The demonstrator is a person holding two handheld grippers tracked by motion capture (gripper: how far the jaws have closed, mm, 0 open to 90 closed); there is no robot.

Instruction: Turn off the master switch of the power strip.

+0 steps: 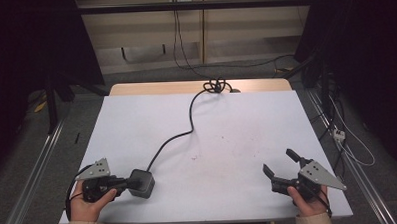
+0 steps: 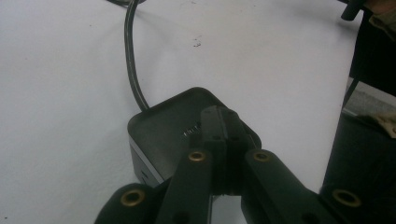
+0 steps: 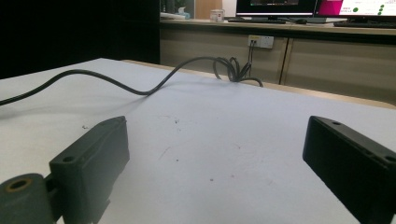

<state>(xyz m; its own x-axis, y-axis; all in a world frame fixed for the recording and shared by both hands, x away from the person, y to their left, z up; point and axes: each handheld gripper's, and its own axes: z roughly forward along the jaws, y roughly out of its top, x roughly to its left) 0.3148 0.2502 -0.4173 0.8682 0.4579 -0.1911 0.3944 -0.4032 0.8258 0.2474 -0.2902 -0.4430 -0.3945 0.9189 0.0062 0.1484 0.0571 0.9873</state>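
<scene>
- Box: small, dark and square, it sits on the white table near the front left edge, with a silvery band along its side in the left gripper view.
- Cable: black, it leaves the box's far corner, snakes across the table and ends in a knotted coil at the far edge.
- Left gripper: held in the person's left hand at the front left, it points to the right at the box. Its jaws are fully closed against each other, nothing between them.
- Left gripper view: the closed tips lie over the top face of the box, at or just above it; whether they press on it cannot be told. The cable runs away from the box's far corner.
- Right gripper: held in the right hand at the front right, well apart from the box, jaws spread wide and gripping nothing.
- Right gripper view: bare table lies between the two jaws, and the cable crosses the table farther off.
</scene>
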